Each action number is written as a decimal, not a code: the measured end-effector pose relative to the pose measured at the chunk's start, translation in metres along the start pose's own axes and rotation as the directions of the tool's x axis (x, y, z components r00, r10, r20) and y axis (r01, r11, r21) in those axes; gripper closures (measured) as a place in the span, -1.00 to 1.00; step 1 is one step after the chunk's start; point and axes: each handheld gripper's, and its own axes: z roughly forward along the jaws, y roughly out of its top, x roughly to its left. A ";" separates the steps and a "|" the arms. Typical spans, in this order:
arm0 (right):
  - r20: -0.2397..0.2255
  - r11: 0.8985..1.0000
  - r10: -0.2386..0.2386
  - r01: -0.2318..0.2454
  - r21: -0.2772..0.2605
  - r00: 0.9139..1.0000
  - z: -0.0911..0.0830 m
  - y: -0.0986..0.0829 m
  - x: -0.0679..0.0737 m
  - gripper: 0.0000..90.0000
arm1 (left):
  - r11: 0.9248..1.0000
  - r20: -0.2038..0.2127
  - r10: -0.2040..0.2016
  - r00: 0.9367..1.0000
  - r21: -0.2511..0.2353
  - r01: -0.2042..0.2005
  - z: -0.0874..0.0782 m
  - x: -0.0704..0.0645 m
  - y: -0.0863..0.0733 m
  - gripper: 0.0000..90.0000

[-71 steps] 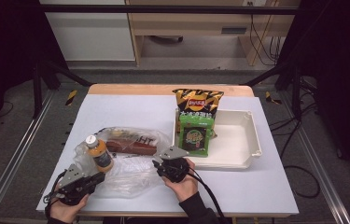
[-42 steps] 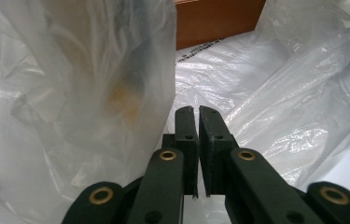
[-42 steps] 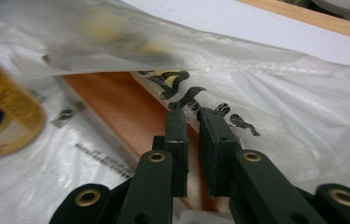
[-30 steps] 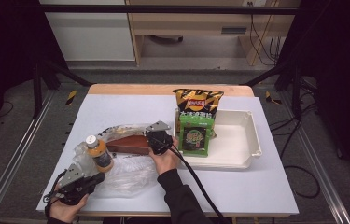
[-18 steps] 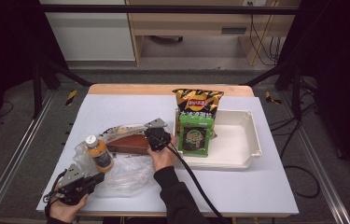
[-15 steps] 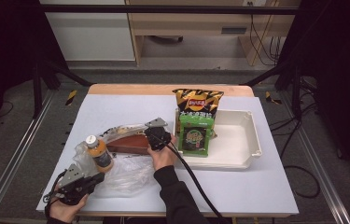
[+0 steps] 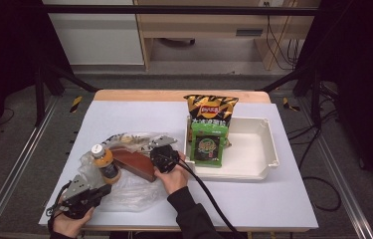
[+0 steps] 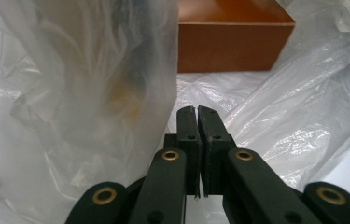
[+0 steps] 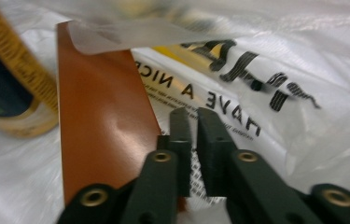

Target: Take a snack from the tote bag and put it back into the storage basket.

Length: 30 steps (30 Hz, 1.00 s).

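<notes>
Left gripper view: bottle point(image 8: 116, 93) blurred behind plastic bag point(image 8: 303, 116); both tongs pinch film

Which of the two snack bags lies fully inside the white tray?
The green snack bag lies fully inside the white tray. The yellow-and-black chip bag sticks out over the tray's far rim.

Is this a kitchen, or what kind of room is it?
Probably not a kitchen; it looks like a lab or workshop set up for recording. The white table stands inside a metal frame, cables trail over the grey floor, and plain cabinets line the back.
</notes>
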 end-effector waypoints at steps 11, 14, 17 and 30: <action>-0.164 0.995 -0.088 0.079 -0.062 0.982 -0.020 -0.014 0.015 -0.23 | 1.000 0.002 -0.008 1.000 -0.010 0.008 -0.001 0.000 0.000 0.94; -0.158 0.995 -0.099 0.094 -0.040 0.982 -0.016 -0.019 0.014 -0.29 | 1.000 0.003 -0.010 1.000 -0.010 0.010 -0.001 0.001 0.000 0.94; -0.169 0.997 -0.082 0.081 -0.014 0.982 -0.012 -0.022 0.012 -0.33 | 1.000 0.003 -0.013 1.000 -0.014 0.013 -0.001 0.001 0.000 0.94; -0.214 1.000 -0.009 0.013 0.021 0.977 -0.010 -0.023 0.003 -0.17 | 1.000 0.003 -0.012 1.000 -0.013 0.012 -0.001 0.001 0.000 0.94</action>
